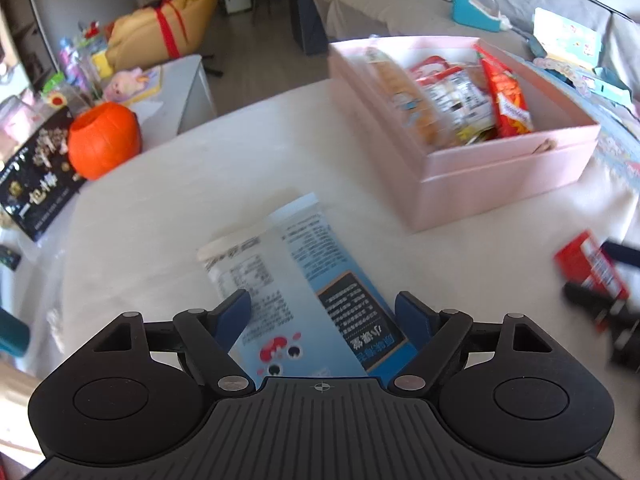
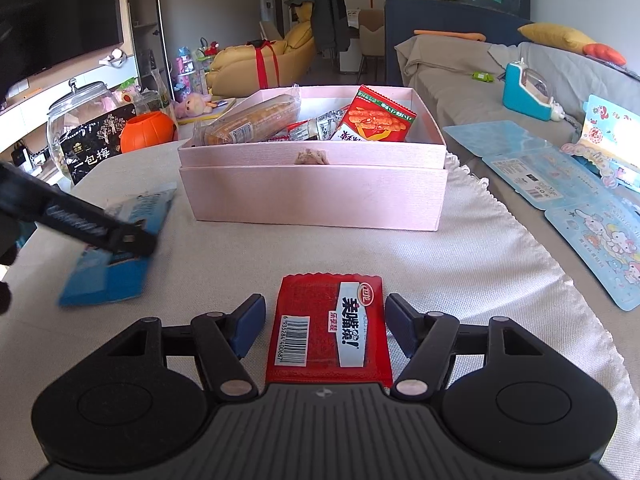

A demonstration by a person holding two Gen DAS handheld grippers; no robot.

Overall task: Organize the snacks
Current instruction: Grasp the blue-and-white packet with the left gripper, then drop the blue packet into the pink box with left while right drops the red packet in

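Observation:
A light-blue snack packet [image 1: 304,280] lies flat on the cream cloth. My left gripper [image 1: 322,298] is open astride its near end, a blue pad on either side. From the right wrist view that gripper's dark fingers [image 2: 128,238] hover over the same blue packet [image 2: 116,260]. A red snack packet [image 2: 328,332] lies between the fingers of my right gripper [image 2: 325,300], which is open with a small gap at each pad. The red packet [image 1: 588,264] also shows blurred at the right edge of the left wrist view. The pink box [image 1: 508,160] [image 2: 312,196] behind holds several snack bags.
An orange pumpkin pot [image 1: 102,144] [image 2: 146,130], a black printed packet [image 1: 36,196] and a glass jar [image 2: 80,120] stand at the left. Blue cartoon cards [image 2: 540,176] lie on the right, and a blue toy [image 2: 524,92] sits on the grey sofa.

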